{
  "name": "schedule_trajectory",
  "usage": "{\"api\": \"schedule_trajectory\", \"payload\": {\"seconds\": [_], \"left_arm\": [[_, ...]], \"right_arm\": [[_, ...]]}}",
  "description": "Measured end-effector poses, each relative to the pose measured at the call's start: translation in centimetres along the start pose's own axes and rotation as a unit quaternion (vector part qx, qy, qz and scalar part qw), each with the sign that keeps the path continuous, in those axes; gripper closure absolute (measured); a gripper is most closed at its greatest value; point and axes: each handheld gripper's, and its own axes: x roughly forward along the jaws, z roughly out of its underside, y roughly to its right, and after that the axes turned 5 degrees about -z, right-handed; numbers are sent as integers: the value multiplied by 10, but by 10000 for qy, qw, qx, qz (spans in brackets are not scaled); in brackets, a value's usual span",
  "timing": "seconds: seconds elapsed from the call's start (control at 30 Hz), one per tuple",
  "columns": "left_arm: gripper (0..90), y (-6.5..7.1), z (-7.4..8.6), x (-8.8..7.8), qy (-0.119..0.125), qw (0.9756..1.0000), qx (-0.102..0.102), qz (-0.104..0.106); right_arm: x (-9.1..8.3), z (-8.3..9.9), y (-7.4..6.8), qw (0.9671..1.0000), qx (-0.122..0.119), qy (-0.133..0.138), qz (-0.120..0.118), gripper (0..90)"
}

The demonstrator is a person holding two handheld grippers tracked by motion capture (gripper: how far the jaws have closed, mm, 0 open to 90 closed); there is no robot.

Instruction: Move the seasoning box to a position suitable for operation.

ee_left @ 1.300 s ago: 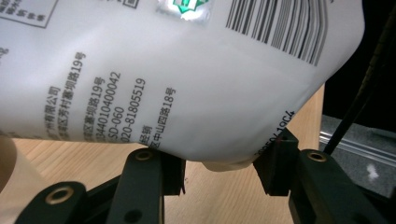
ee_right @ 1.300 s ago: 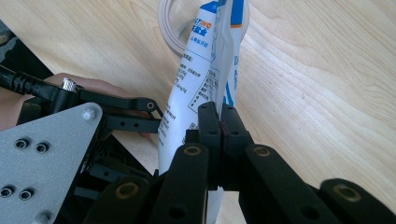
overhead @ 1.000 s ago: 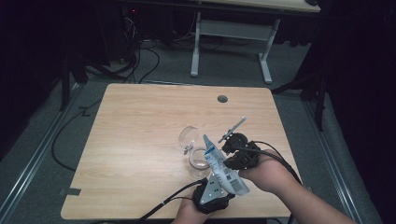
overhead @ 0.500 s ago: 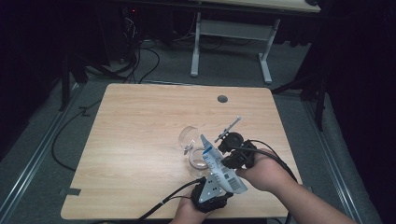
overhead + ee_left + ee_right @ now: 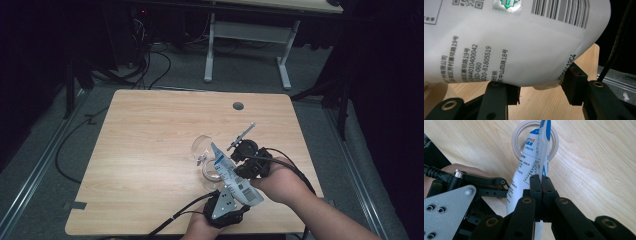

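Since a second ago my left fingers (image 5: pixel 541 92) have just been opening, spread around the pouch's (image 5: pixel 231 175) base. Right fingers (image 5: pixel 541 185) pinch its seam, pressed together. White, blue-printed and barcoded, it tilts over the glass (image 5: pixel 210 172), lower centre of the bench (image 5: pixel 150 130).

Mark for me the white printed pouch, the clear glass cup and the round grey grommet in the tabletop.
White printed pouch (image 5: pixel 234 177): high view, on its label face.
Clear glass cup (image 5: pixel 201 146): high view, on its tipped rim.
Round grey grommet (image 5: pixel 238 106): high view, on its centre, far side of the wooden table.
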Motion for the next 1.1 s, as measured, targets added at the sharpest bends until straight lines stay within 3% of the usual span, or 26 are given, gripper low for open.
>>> {"api": "schedule_trajectory", "payload": {"seconds": [0.33,0.6,1.1], "left_arm": [[528,2,3,3,-59,9999,110,15],[502,1,5,5,-59,9999,95,102],[484,2,9,9,-123,9999,99,56]], "right_arm": [[3,-2,-2,10000,2,-53,-36,900],[3,-1,-2,10000,6,-53,-32,900],[3,0,-1,9999,88,-40,-29,900]]}}
